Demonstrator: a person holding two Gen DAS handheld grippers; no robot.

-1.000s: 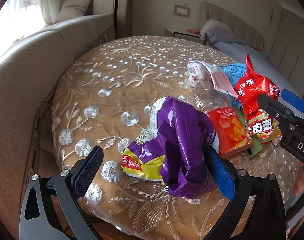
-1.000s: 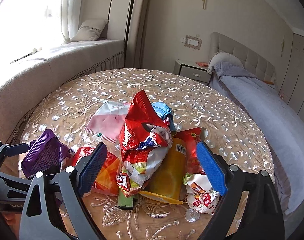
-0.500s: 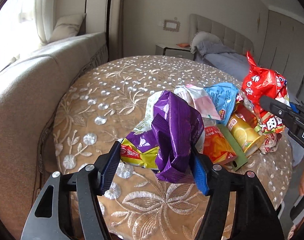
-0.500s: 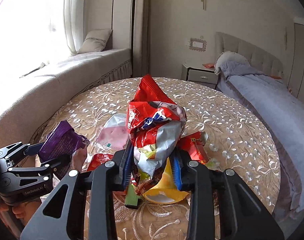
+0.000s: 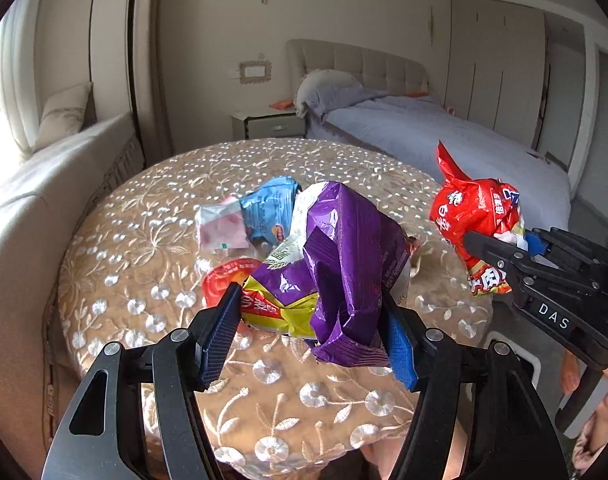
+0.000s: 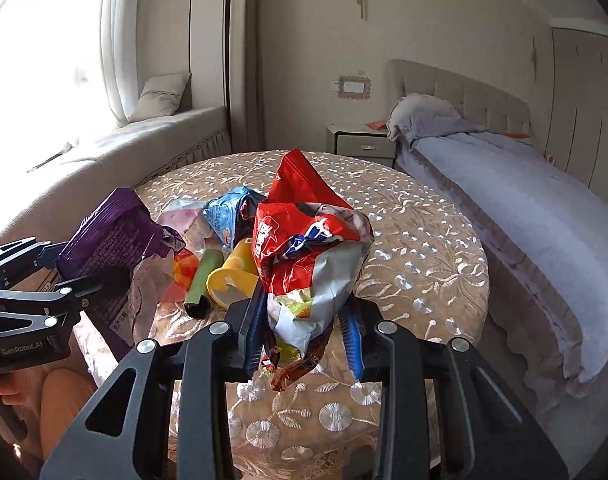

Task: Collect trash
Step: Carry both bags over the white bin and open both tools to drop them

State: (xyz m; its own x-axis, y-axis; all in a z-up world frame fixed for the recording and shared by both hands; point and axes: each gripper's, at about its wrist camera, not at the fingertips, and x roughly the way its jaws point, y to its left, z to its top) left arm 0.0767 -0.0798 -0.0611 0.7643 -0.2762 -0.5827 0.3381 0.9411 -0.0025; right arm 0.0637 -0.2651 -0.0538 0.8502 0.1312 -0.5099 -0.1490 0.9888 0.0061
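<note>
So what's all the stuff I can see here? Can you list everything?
purple bag: one, purple and yellow, held above the table
red bag: one, red and silver, held above the table
blue wrapper: one, blue, on the table
pink wrapper: one, pink and white, beside the blue wrapper
orange packet: one, on the table
yellow tube: one, lying on the table
green stick: one, beside the yellow tube
table: one, round, gold cloth
bed: one, grey-blue, right
nightstand: one, by the bed
left tool: shut on purple bag
right tool: shut on red bag
</note>
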